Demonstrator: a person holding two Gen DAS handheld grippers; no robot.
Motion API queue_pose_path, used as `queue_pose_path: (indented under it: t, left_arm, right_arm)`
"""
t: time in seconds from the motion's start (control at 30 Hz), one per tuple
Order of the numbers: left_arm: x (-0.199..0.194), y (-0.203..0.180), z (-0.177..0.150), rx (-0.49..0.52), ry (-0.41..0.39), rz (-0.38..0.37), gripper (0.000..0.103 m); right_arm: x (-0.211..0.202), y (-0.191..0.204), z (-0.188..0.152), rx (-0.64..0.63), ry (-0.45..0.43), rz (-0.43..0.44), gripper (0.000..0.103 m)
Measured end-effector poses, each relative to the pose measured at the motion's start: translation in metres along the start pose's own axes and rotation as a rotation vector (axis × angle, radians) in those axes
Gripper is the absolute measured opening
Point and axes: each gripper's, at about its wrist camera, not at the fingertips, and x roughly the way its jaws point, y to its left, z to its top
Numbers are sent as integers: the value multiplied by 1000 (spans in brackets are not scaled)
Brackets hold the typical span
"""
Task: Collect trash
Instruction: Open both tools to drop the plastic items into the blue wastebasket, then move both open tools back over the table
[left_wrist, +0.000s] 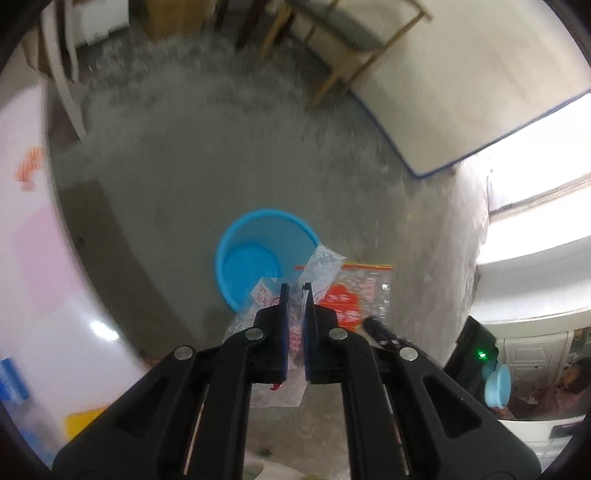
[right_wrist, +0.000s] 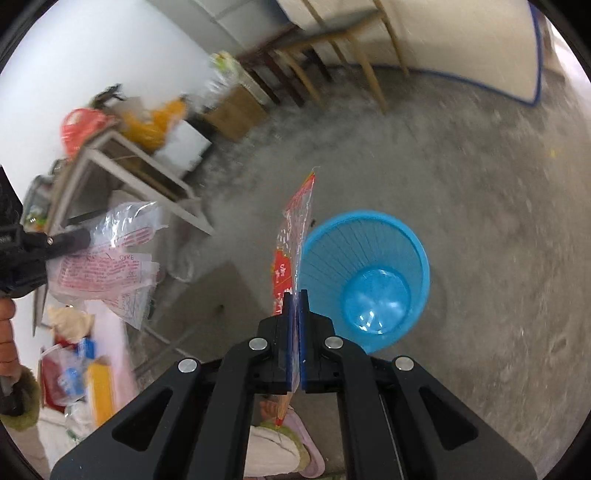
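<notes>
My left hand-held gripper (left_wrist: 295, 286) is clamped on a clear wrapper with pink print (left_wrist: 321, 266); my right hand-held gripper (right_wrist: 295, 293) is pinched tight on a red and clear packet (right_wrist: 297, 229), seen edge-on from its own camera; both pieces hang over the floor, just beside the blue bin (right_wrist: 369, 273), which stands upright on the concrete floor (right_wrist: 480, 221) and looks empty, its bottom bare as far as I can see. I judge the pick-up of these two pieces done and the carry nearly done; neither is yet over the opening for certain, and neither is released; what is left is to bring each above the rim and let go. More litter seems to wait: at the left edge of the right wrist view a jumble of packets (right_wrist: 74, 373) lies on a pale surface, so I reckon further trips remain. Much is smeared by blur; the print on the wrappers is unreadable; the heap of packets is too blurred to sort; whether the wrappers touch the bin's rim I cannot tell.
</notes>
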Motion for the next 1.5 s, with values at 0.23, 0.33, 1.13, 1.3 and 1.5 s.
queue_pose_path:
  t: [0.23,0.33,1.13,1.3,1.5]
  left_arm:
    - [96,-6,24,-4,94,88,5]
    - [116,-13,28,8,87,114,19]
    - [-132,-25,-56,318,-379,97,76]
    - [-208,17,-124,252,-536,219,84]
    - [-249,72,-204,84,-620,268,88]
  right_arm:
    - [58,-33,20,68,38,-95,3]
    - [79,-44,27,85,43,-112,3]
    - [19,-71,-8,25,-56,-124,59]
    - [-12,-36,-23,-85,-62,-117,66]
    - [-38,35,-39,-238,-66,-52,76]
